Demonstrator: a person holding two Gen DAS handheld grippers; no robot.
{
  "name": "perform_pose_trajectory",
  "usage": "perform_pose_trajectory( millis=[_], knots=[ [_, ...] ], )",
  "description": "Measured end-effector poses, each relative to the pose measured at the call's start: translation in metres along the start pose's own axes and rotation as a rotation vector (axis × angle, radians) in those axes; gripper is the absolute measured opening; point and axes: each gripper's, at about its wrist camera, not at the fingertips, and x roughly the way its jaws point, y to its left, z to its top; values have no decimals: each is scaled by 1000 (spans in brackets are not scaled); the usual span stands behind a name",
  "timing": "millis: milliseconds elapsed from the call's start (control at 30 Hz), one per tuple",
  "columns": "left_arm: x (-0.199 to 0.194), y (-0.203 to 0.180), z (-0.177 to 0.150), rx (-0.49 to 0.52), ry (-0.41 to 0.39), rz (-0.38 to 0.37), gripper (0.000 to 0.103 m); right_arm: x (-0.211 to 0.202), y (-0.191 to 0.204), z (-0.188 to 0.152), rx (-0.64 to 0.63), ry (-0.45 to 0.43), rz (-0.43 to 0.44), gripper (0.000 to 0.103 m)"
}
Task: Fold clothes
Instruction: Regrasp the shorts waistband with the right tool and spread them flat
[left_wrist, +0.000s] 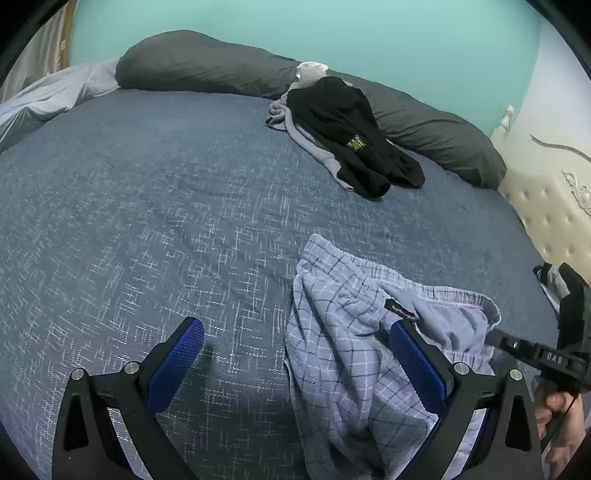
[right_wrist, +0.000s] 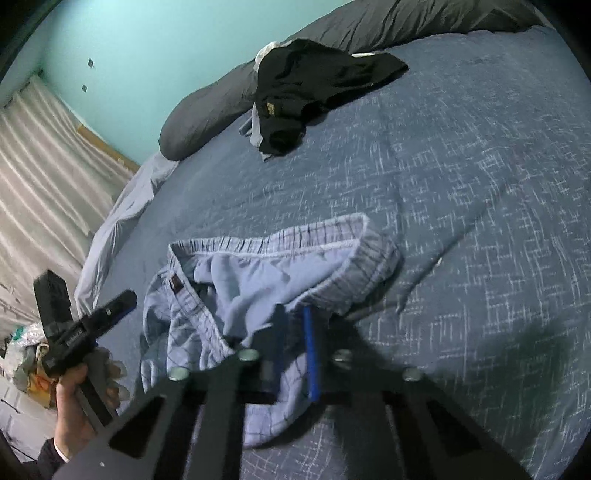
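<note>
Bed w/ blue woven cover (left_wrist: 155, 206), white crosshatch flecks, fills both views. Dark grey pillows (left_wrist: 207, 62) run along the far edge at 11–1 o'clock in left wrist view, against a teal wall (left_wrist: 332, 26). Heap of other clothes at 1 o'clock: black garment (left_wrist: 343, 129) w/ small gold label, lying on a grey garment (left_wrist: 306, 140), something white behind; well apart from the work area, nothing between. Pale sheet (left_wrist: 44, 99) bunched at 10 o'clock. Cream tufted headboard (left_wrist: 546, 206) at 3 o'clock. Right wrist view: striped curtain (right_wrist: 44, 177) at 9 o'clock, bagged clutter at 8 o'clock, too blurred to tell. Task item: light-blue checked shorts (left_wrist: 343, 350), elastic waistband, dark label inside, crumpled on cover at 5 o'clock in left wrist view; waistband gapes open, plain inner face showing, fabric rucked and uneven. Left gripper (left_wrist: 295, 365): jaws spread wide, left pad over bare cover, right pad over the shorts, no grip on anything. Right gripper (right_wrist: 293, 347): jaws drawn together, pinching the shorts' waistband edge near 6 o'clock in its own view. Hand (right_wrist: 74, 398) on left tool's handle at 8 o'clock, dark sleeve cuff.
</note>
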Motion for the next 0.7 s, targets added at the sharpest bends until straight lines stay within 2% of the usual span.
perform_pose_trajectory(
  millis=[133,333,567,700],
  knots=[
    [-1,4,0,-8,-1,2,103,-14,-8,8,68,-69,48,3],
    [-1,3,-1,-9,3,4,103,-56,-30,33,167,-234,102,3],
    [3,-1,0,-7,8,-10,103,-61,-62,33,273,-269,14,3],
    [7,-3,4,-7,9,-20,103,-50,-78,27,346,-217,-22,6]
  ],
)
